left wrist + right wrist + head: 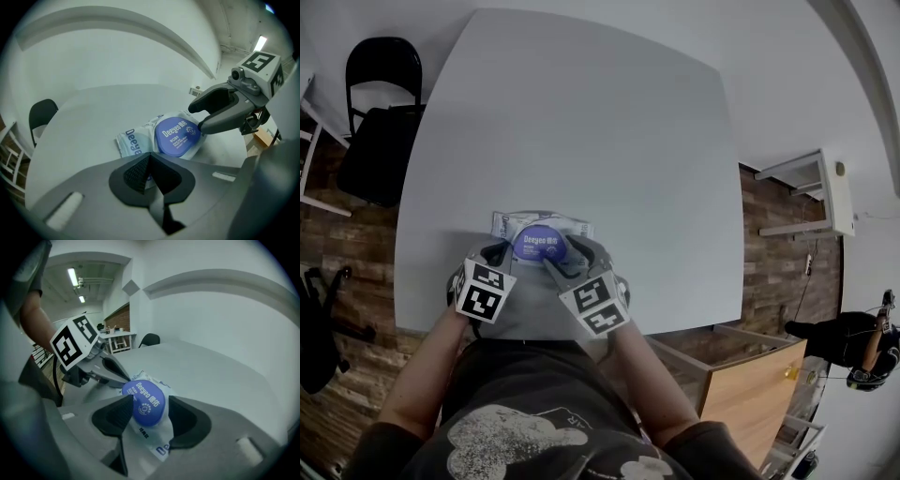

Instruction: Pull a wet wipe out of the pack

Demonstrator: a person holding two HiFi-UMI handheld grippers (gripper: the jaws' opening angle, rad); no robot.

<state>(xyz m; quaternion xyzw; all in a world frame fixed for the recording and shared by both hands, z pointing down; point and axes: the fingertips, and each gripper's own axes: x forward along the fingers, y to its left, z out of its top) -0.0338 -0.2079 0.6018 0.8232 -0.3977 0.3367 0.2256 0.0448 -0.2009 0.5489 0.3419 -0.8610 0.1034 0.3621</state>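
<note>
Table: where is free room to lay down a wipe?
Free: the table beyond the pack, up to its far edge, and the strips on either side of the pack. Crowded: the near edge, where left gripper and right gripper meet over the pack.

Left gripper [150, 158] pinched together; right gripper [150, 403] spread apart.

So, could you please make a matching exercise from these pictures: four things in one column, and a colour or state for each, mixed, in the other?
Things:
1. left hand-held gripper
2. right hand-held gripper
3. pack lid
4. chair

Colours or states:
A. black
B. jaws apart
C. blue
D. jaws shut

Pairs: 1-D, 2-B, 3-C, 4-A
</note>
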